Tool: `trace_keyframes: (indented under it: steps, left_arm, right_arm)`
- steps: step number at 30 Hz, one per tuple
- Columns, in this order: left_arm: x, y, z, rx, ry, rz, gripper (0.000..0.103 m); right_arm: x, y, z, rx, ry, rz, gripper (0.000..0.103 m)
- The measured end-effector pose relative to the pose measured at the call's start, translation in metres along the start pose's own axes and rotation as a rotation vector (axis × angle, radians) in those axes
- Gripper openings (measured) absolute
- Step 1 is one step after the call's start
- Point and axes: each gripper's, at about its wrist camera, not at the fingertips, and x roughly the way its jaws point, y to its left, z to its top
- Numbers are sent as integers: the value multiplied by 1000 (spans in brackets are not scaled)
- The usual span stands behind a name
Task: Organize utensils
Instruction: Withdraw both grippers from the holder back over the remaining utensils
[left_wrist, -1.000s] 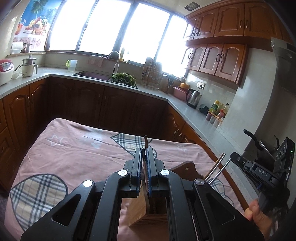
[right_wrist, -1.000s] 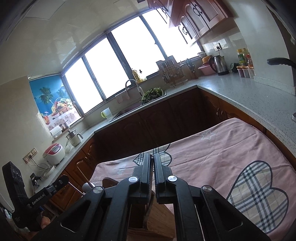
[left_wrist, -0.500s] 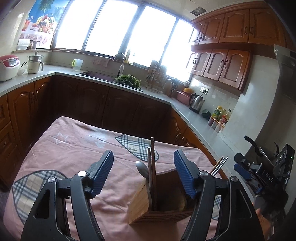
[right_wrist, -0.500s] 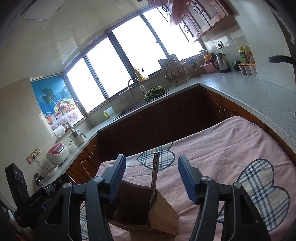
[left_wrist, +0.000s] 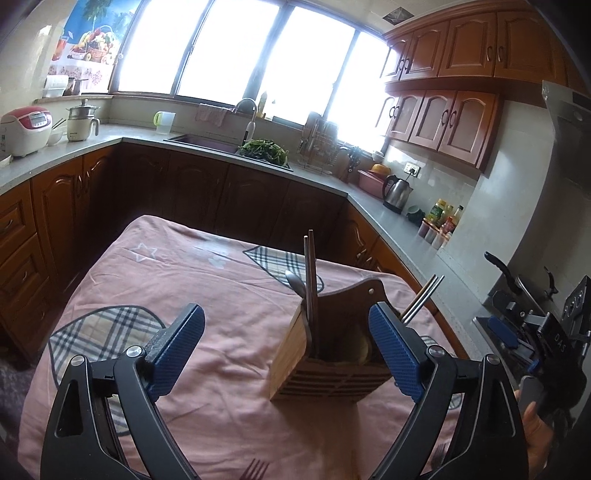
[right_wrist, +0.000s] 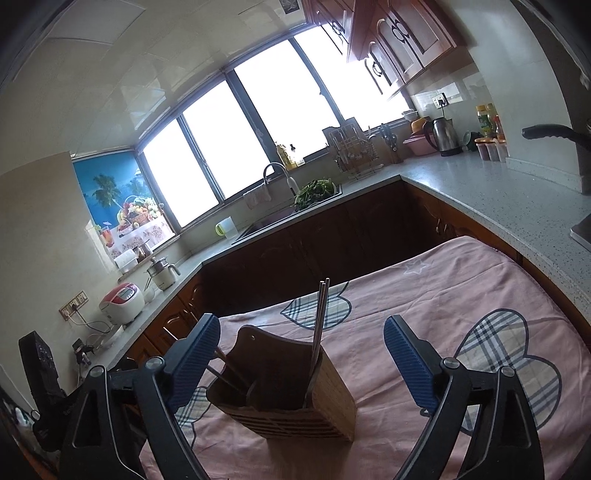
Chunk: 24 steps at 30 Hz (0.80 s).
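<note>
A wooden utensil holder (left_wrist: 325, 362) stands on the pink tablecloth (left_wrist: 184, 280); it also shows in the right wrist view (right_wrist: 295, 398). Dark chopsticks (left_wrist: 309, 273) and a spoon (left_wrist: 295, 282) stand in its left compartment, and metal chopsticks (left_wrist: 421, 301) lean out on its right. In the right wrist view metal chopsticks (right_wrist: 320, 321) stand in it. My left gripper (left_wrist: 286, 343) is open and empty, just in front of the holder. My right gripper (right_wrist: 301, 362) is open and empty, with the holder between its fingers. A fork (left_wrist: 255, 469) lies at the table's front edge.
The table is ringed by a kitchen counter (left_wrist: 229, 147) with a sink, greens (left_wrist: 264, 149), a dish rack, a kettle (left_wrist: 397, 190) and condiment bottles (left_wrist: 439, 221). A rice cooker (left_wrist: 26, 129) stands at the left. The other gripper shows at the right edge (left_wrist: 532, 332).
Both grippers were shut on chopsticks over the holder a second ago. They have opened, left the chopsticks standing in the holder, and drawn back a little.
</note>
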Motion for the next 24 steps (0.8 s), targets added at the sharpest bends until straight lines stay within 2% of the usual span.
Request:
trace_keyframes:
  steps: [11,24]
  left_arm:
    - [-38,0,-37,23,43,11,93]
    - [-45,-8,-86,35,142,-5,93]
  right_arm:
    - [-51,4,-39,-25,43,-19,93]
    - [-94,-17,-83,3,84,-86,93]
